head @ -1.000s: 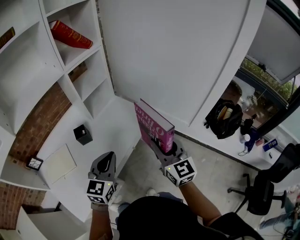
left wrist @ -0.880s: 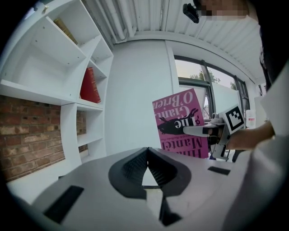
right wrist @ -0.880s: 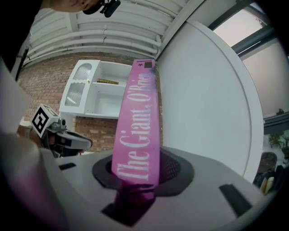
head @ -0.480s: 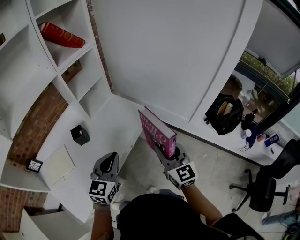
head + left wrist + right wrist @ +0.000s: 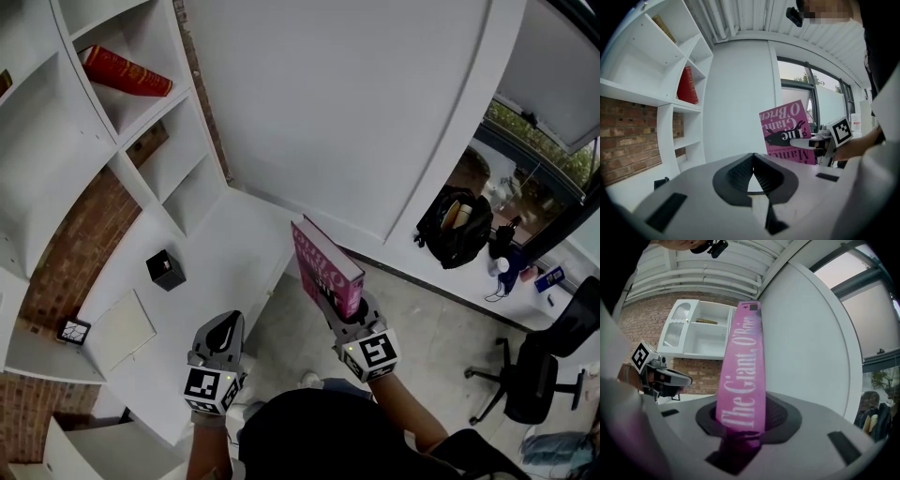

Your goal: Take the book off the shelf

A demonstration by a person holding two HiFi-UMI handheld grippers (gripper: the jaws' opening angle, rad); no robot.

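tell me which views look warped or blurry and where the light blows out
Head view: sharp, even daylight, shelf edges bowed by the wide lens. Left gripper view: heavy fisheye with black corners, window bright and pale behind the pink book. Right gripper view: same fisheye; the pink book's spine lettering is soft, its base smeared near the lens.

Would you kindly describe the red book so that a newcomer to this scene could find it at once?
Start at the white shelving unit against the brick wall. In one upper compartment leans a thick red book, alone there. The only other bright one, a pink book, is held in the right tool.
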